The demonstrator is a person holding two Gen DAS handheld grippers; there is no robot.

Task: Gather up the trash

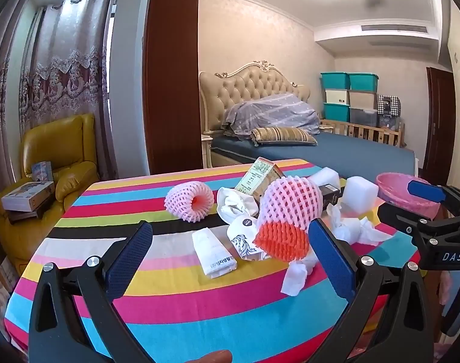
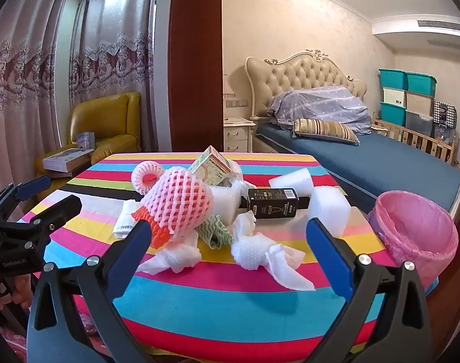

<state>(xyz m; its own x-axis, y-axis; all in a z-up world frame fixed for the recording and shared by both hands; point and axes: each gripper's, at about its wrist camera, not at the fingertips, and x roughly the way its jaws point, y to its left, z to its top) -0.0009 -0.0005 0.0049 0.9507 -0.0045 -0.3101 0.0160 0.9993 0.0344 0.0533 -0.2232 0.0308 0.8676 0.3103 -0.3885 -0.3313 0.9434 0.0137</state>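
Trash lies piled on a striped table [image 1: 175, 299]: a big pink and orange foam fruit net [image 1: 285, 211] [image 2: 181, 204], a smaller pink net [image 1: 189, 201] [image 2: 146, 177], a white sachet [image 1: 213, 255], a printed paper packet [image 1: 245, 242], a carton [image 1: 258, 177] [image 2: 213, 165], a black box [image 2: 272, 202], white foam blocks [image 1: 360, 193] [image 2: 328, 207] and crumpled tissues [image 2: 260, 252]. A bin with a pink liner [image 2: 417, 236] [image 1: 402, 190] stands at the table's right. My left gripper [image 1: 230, 260] is open and empty before the pile. My right gripper [image 2: 226, 251] is open and empty, near the tissues.
A yellow armchair [image 1: 57, 157] with boxes stands at the left beyond the table. A bed [image 2: 366, 157] with pillows is behind, with stacked storage bins [image 1: 347, 96] in the far corner. A dark wooden panel [image 1: 172, 72] rises behind the table.
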